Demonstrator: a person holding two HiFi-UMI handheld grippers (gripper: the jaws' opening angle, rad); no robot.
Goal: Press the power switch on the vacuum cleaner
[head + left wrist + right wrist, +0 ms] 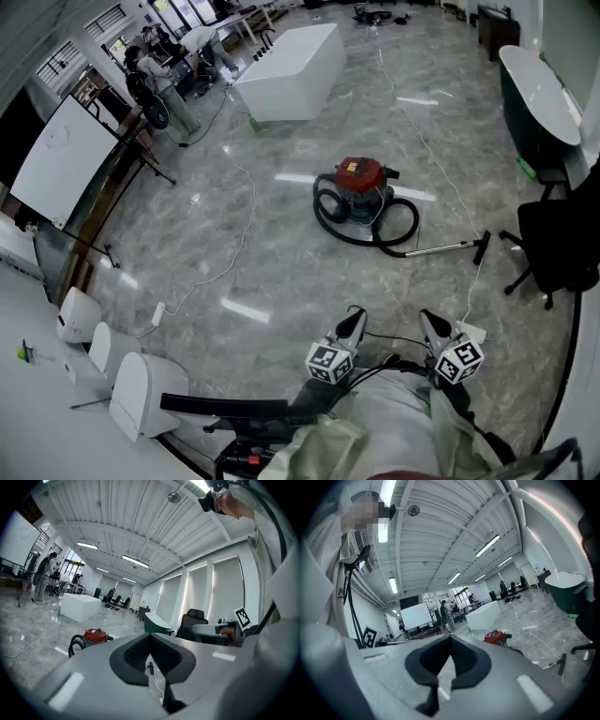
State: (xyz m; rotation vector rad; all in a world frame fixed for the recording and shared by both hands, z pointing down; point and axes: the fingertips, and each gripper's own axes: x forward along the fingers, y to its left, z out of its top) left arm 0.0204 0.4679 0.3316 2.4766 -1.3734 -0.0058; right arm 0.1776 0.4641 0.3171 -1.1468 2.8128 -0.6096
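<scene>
Your left tongs (353,322) and right tongs (432,325) closed, empty, red vacuum cleaner (361,184) well apart on the floor (300,267)

White block (291,66), whiteboard (58,161), black office chair (561,239), marble floor (234,220)

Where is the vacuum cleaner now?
In the head view the red vacuum cleaner stands on the floor near the centre, its black hose coiled around it, the white block beyond it.

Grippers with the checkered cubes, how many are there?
2. The left gripper sits low in the head view, its jaws together and empty. The right gripper is beside it on the right, jaws together too. Both are far from the vacuum cleaner.
</scene>
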